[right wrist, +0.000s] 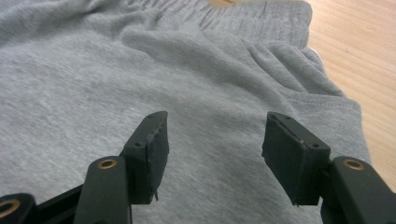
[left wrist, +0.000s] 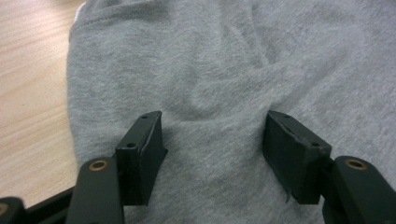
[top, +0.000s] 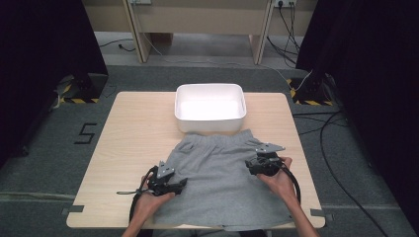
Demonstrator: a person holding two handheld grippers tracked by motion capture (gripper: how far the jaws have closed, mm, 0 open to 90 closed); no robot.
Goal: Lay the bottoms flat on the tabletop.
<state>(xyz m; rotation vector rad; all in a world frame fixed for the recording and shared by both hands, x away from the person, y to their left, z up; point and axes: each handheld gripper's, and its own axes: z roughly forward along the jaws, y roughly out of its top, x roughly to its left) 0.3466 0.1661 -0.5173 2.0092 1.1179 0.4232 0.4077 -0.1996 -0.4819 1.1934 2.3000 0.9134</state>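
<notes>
claws: two, left claw point(top: 184, 183) spread, right claw point(top: 248, 165) spread | grey shorts point(top: 222, 182): one | white tub point(top: 210, 107): one

Soft matt grey fleece shorts point(top: 225, 173) lie on smooth pale wood table point(top: 133, 133), beside glossy white plastic tub point(top: 210, 123)

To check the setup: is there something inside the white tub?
No, in the high view the white tub shows a bare white bottom, and the grey shorts lie outside it.
</notes>
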